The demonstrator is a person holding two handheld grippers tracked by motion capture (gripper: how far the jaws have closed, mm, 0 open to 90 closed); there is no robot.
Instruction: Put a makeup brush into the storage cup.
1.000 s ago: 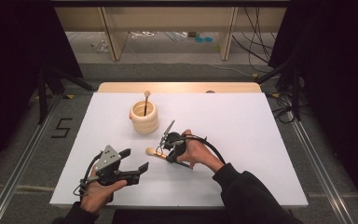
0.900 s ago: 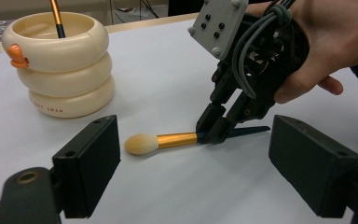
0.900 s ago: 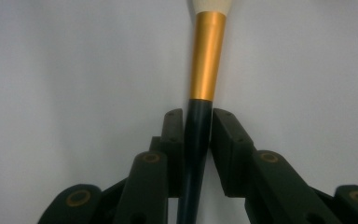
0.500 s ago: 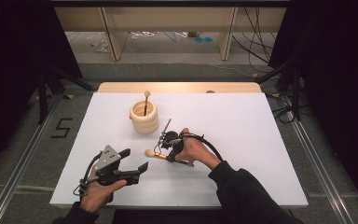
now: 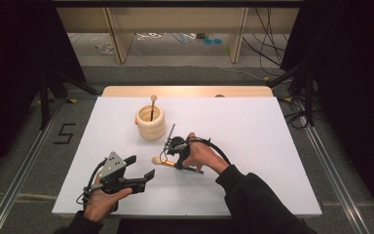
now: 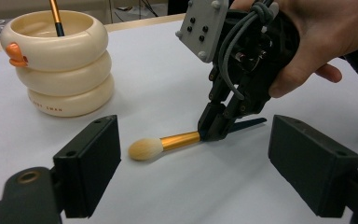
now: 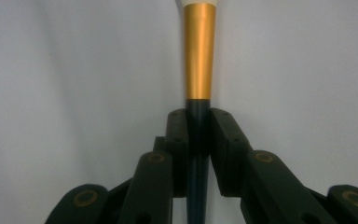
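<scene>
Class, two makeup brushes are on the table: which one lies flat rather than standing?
The brush held in the right tongs lies flat on the table; the other brush stands in the cream holder.

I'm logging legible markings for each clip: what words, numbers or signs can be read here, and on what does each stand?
"5": a dark numeral on the grey floor left of the table, in the high view.
"SWAN": small letters on the bottom ring of the cream holder, in the left gripper view; the word before it is too small to read.
Nothing readable on the makeup brush or on either tool.
</scene>
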